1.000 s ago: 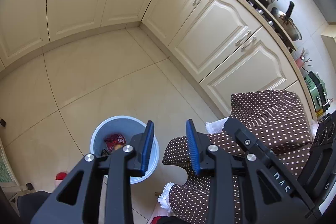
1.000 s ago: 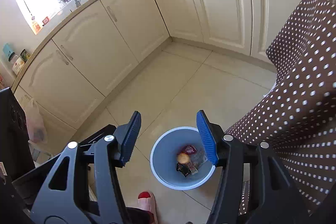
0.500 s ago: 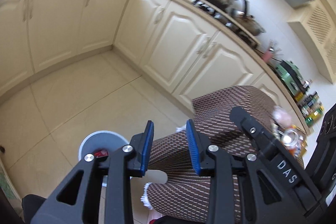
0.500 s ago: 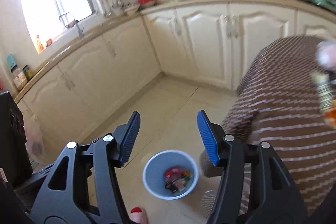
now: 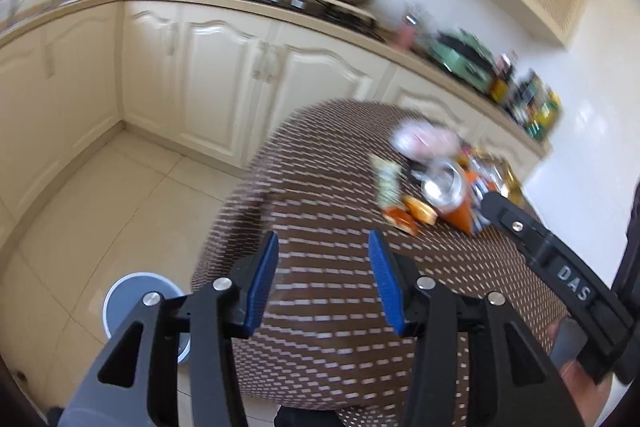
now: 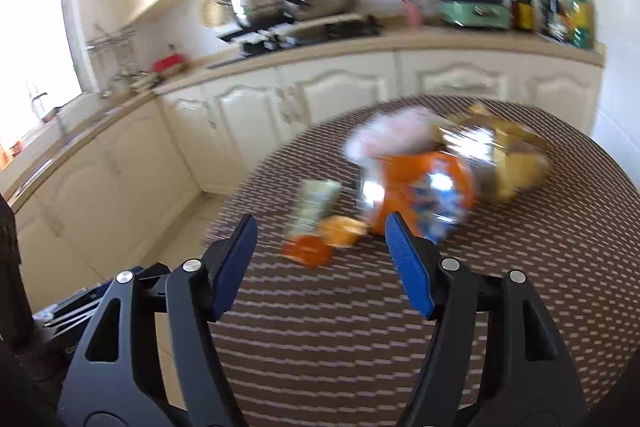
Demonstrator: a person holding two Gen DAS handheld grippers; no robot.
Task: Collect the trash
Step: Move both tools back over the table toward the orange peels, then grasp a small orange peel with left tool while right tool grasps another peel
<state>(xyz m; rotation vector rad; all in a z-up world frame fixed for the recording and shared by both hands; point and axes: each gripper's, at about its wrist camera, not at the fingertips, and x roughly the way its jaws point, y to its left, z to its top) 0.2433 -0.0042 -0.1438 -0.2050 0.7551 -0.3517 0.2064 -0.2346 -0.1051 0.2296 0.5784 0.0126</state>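
While both views smear with blur, the layout reads well enough: a desk under a brown dotted cloth fills the foreground, with cream cabinets behind it and a blue bin on the floor, down at the desk's left edge in the left wrist view. The trash sits in a loose heap on the desk's far side: an orange packet, a pale pink wad behind it, a yellow-gold wrapper to its right, a green-white sachet to its left with its long axis running away from the camera, and two small orange pieces nearest the desk's front. The right gripper hangs over the cloth with nothing between its jaws, which are opening and already wide; the small orange pieces lie just ahead, about on its centre line. The left gripper is also empty and opening, at a middling width, and the heap lies ahead and off to its right. I judge the right one nearer and better lined up for the next pick, the small pieces or the sachet first.
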